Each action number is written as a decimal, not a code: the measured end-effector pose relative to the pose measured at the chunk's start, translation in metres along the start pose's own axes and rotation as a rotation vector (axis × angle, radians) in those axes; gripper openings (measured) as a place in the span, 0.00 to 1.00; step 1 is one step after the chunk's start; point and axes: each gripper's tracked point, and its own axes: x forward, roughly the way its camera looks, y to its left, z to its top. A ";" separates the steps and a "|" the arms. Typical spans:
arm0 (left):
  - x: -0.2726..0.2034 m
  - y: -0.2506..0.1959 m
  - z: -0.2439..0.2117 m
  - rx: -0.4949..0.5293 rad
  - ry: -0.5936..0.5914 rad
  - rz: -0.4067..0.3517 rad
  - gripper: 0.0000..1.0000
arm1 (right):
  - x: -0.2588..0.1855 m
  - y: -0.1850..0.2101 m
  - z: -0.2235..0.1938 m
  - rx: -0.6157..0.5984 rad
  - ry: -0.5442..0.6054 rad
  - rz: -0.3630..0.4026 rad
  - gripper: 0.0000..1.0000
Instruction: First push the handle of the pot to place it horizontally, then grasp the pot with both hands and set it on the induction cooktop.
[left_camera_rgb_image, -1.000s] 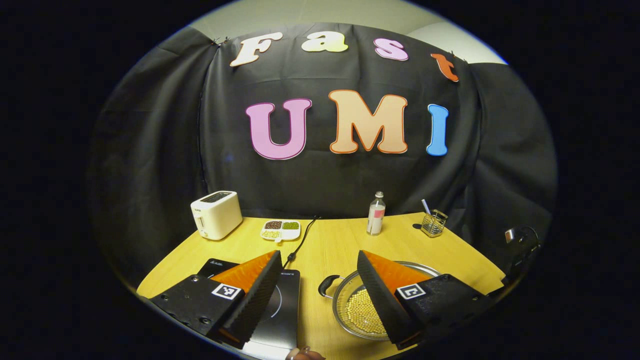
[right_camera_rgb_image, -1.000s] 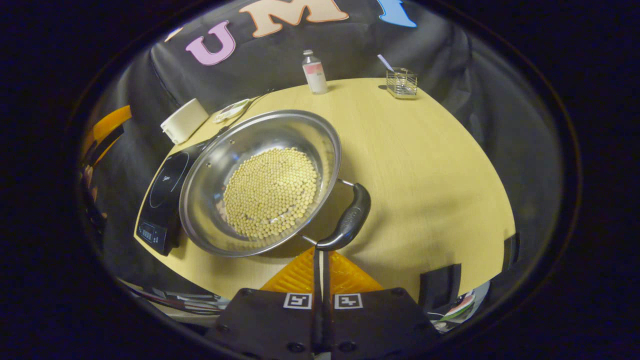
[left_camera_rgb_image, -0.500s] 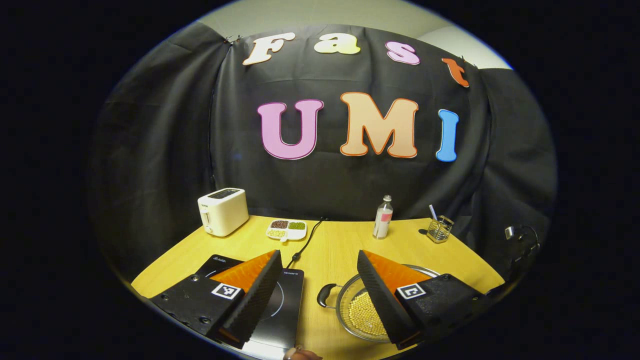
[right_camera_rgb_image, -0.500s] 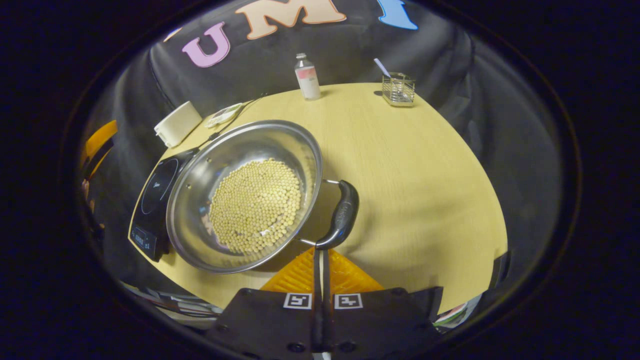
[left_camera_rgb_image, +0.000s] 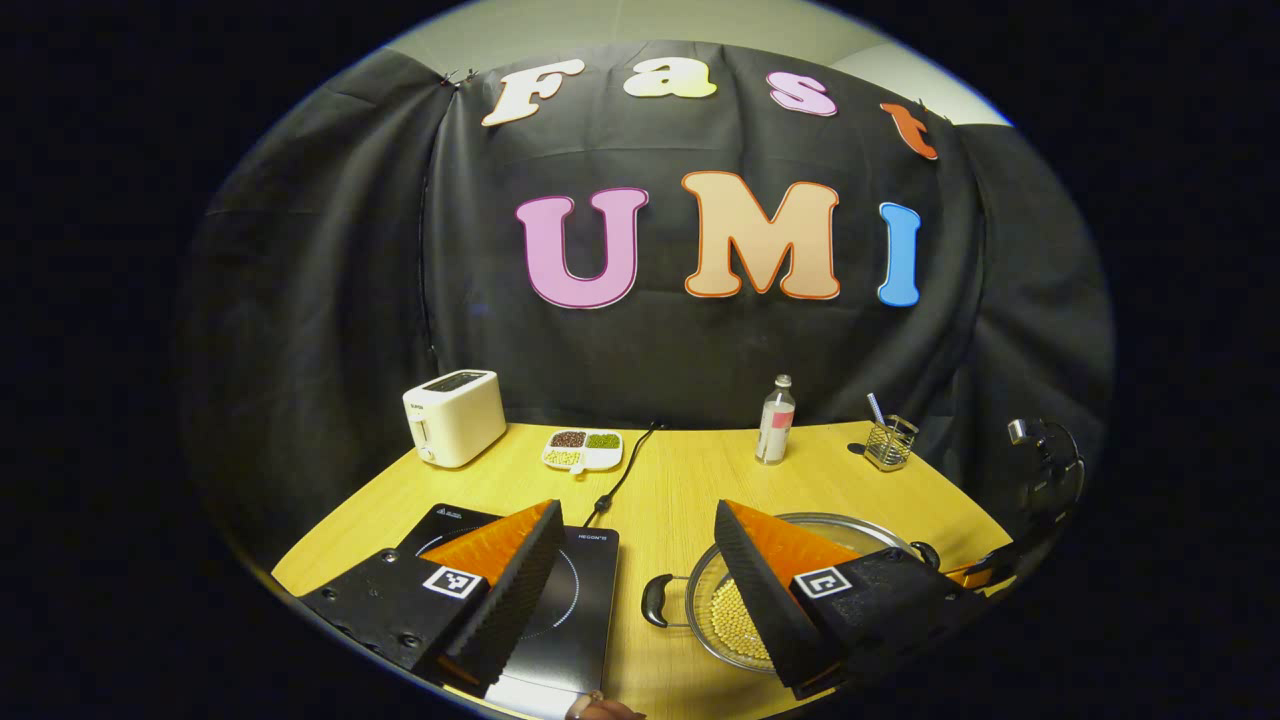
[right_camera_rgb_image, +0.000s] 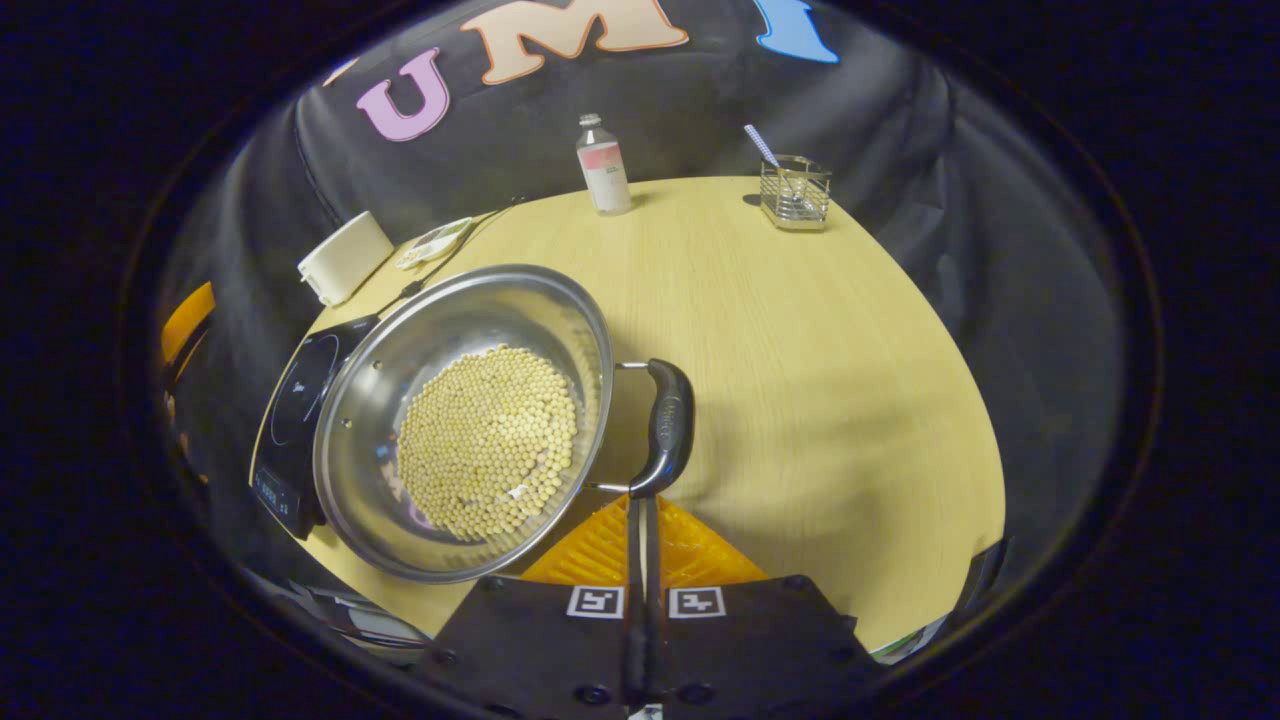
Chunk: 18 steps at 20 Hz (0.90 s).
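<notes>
Resting on the table (right_camera_rgb_image: 800, 350), the pot (right_camera_rgb_image: 465, 420) sits just right of the cooktop (left_camera_rgb_image: 570, 600), not on it.

Right gripper (right_camera_rgb_image: 641, 515): fingers together, tips at the lower end of the pot's black side handle (right_camera_rgb_image: 668, 425); contact appears likely, but the handle end hides the tips, so a touch cannot be confirmed. Left gripper (left_camera_rgb_image: 640, 590): fingers wide apart, holding nothing, raised above the near table edge, one finger over the cooktop, the other over the pot. The pot holds a layer of pale beans (right_camera_rgb_image: 490, 440). Its second handle (left_camera_rgb_image: 655, 600) faces the cooktop. At the rear stand a toaster (left_camera_rgb_image: 453, 417), a divided dish (left_camera_rgb_image: 583, 450), a bottle (left_camera_rgb_image: 776, 420) and a wire holder (left_camera_rgb_image: 890, 443).
</notes>
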 end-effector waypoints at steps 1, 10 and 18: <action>0.000 0.000 -0.001 -0.003 0.006 0.002 0.98 | 0.001 0.000 0.002 -0.001 -0.001 0.001 0.03; 0.009 -0.009 -0.028 -0.036 0.097 -0.015 0.98 | -0.003 -0.009 0.006 -0.008 -0.019 -0.024 0.00; 0.014 -0.013 -0.040 -0.014 0.150 -0.034 0.98 | -0.022 -0.007 0.031 0.038 -0.073 -0.002 0.44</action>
